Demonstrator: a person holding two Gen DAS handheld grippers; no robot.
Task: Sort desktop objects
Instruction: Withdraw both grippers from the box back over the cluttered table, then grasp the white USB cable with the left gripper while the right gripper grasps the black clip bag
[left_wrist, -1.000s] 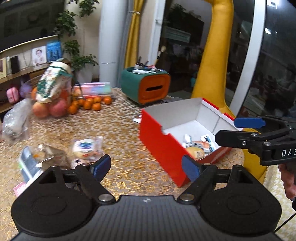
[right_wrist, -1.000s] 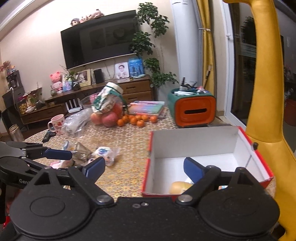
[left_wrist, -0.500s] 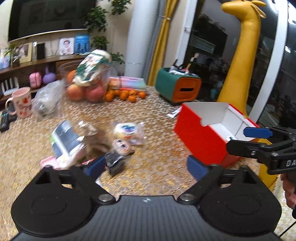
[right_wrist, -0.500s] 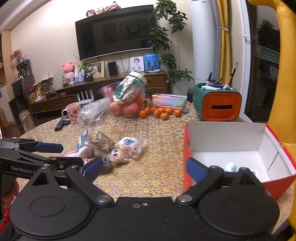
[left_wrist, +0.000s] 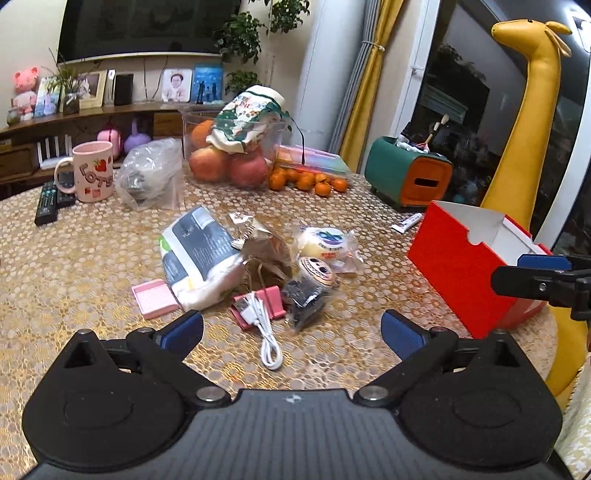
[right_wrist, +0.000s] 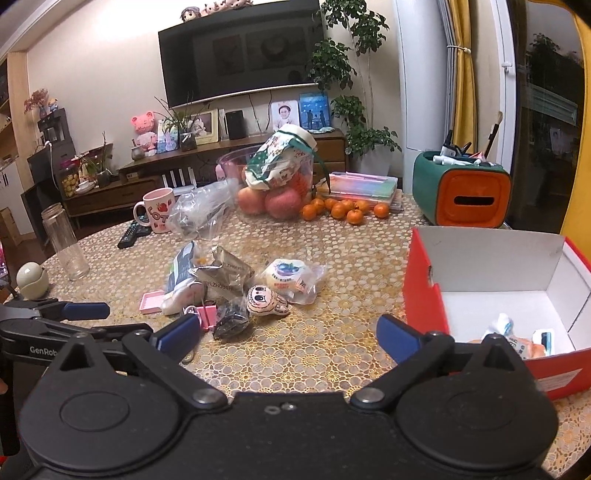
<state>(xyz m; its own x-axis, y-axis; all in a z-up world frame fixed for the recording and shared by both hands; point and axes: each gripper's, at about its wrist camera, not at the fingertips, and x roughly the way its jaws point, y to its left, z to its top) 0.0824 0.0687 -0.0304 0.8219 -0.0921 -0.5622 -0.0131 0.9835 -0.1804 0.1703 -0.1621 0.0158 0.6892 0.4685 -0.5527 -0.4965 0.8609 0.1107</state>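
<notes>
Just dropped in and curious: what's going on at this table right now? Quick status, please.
Left tool open, empty. Right tool open, empty. Pile of small packets loose on table; red box holds a few items. Nothing blocking.

My left gripper (left_wrist: 291, 328) and right gripper (right_wrist: 288, 334) are black with blue pads. Beneath them the gold tablecloth (left_wrist: 81, 258) carries a honeycomb of pale rings. The cardboard box (right_wrist: 424, 291) is red outside, white inside. I see a white coiled cable (left_wrist: 267, 332) on a pink clip (left_wrist: 271, 301), a pink strawberry-print mug (left_wrist: 94, 171), orange tangerines (right_wrist: 341, 210), and a green-and-orange holder (right_wrist: 461, 194).
</notes>
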